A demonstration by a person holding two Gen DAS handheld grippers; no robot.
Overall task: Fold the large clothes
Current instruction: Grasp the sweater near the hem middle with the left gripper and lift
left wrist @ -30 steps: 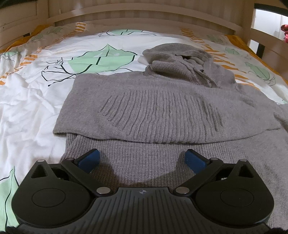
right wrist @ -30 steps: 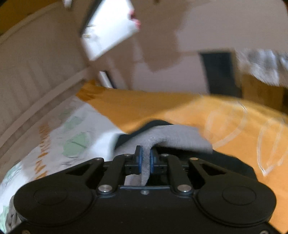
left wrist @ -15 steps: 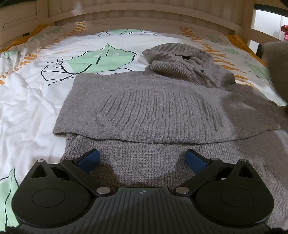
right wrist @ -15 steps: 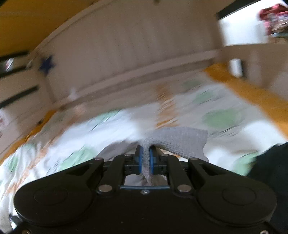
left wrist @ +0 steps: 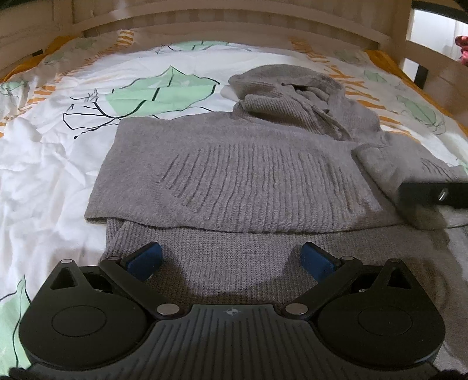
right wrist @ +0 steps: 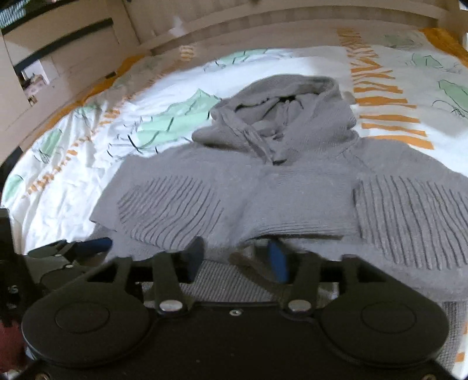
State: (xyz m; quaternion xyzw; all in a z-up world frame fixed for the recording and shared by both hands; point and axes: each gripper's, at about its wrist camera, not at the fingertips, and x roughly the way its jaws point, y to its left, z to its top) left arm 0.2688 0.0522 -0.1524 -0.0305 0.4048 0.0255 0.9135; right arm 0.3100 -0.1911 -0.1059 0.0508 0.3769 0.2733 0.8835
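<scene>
Just ahead of both grippers, on the bed's leaf-print duvet, lies the grey hooded sweater, spread flat w/ hem edge nearest and hood farthest, toward the wooden headboard.

Nearest: left gripper hangs over the lower body panel, jaws wide, blue pads well apart, nothing between them; knit is below, not pinched. Right gripper sits just beside it on the right, also over the lower panel. Its jaws are opening, pads already clear of cloth, no fabric gripped btwn them. In the left wrist view part of the right gripper shows at the right edge, resting on or just over the right sleeve.

Next out: both sleeves are laid across the chest. Left sleeve runs crosswise almost the full width; the right one is folded in over the right side, cuff pointing toward centre. So the garment's long axis now runs straight away from the grippers, hem to hood.

Judgement: sleeve folds look done. The coming move prob. turns on that axis: take the hem edge, one gripper per corner, and carry it away toward the hood. Left hand is nearer the left hem corner, right hand nearer the right; hem itself mostly hidden under the gripper bodies, so exact corner spots can't be told.
</scene>
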